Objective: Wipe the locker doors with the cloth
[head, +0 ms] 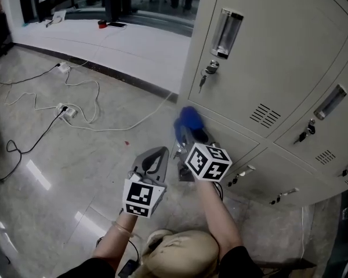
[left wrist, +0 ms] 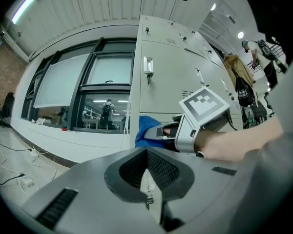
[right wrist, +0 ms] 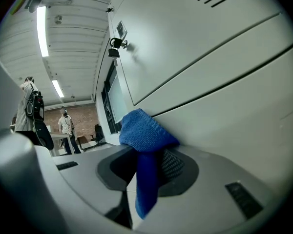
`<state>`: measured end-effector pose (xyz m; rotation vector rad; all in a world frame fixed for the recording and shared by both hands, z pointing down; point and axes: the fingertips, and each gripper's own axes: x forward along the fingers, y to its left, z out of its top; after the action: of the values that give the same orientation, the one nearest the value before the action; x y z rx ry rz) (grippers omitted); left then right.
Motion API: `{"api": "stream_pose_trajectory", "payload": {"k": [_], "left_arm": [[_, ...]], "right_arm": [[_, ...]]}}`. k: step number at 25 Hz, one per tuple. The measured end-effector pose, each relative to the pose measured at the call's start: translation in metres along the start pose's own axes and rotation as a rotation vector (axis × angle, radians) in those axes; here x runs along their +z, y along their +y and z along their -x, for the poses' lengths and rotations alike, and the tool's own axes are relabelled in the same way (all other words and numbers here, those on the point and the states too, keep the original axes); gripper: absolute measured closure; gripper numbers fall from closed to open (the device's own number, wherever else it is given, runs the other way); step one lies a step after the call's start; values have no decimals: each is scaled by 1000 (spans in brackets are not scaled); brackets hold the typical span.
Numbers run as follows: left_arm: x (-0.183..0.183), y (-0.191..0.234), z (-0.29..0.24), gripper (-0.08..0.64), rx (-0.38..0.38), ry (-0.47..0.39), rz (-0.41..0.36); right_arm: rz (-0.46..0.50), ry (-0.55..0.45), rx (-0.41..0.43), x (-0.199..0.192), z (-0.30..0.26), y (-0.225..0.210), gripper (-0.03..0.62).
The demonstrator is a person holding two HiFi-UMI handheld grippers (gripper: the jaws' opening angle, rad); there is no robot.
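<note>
A blue cloth (head: 189, 120) is bunched in my right gripper (head: 185, 133), which is shut on it and presses it against the beige locker front. The cloth touches at the seam between the upper door (head: 278, 57) and the lower door (head: 235, 139). The right gripper view has the cloth (right wrist: 144, 133) folded over the jaws of the right gripper (right wrist: 146, 152), touching the door (right wrist: 224, 96). My left gripper (head: 156, 154) hangs beside it to the left, over the floor, shut and empty. Seen from the left gripper (left wrist: 147, 152), the cloth (left wrist: 145, 129) sits by the locker's left edge.
A recessed handle (head: 227, 33) and a lock with keys (head: 209, 71) are on the upper door, with more locks (head: 305, 133) to the right. White cables and power strips (head: 66, 110) lie on the glossy floor at left. Behind them runs a white ledge (head: 122, 45).
</note>
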<state>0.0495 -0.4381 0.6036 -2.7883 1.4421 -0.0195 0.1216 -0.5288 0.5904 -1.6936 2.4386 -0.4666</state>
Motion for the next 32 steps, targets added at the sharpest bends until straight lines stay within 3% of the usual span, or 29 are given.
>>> {"api": "stream_pose_trajectory", "payload": {"k": [24, 32], "left_arm": [[19, -67, 36, 554, -70, -32, -30], [9, -74, 45, 554, -65, -19, 0]], "right_arm": [[47, 8, -206, 19, 98, -85, 503], [-12, 17, -287, 17, 139, -126, 503]]}}
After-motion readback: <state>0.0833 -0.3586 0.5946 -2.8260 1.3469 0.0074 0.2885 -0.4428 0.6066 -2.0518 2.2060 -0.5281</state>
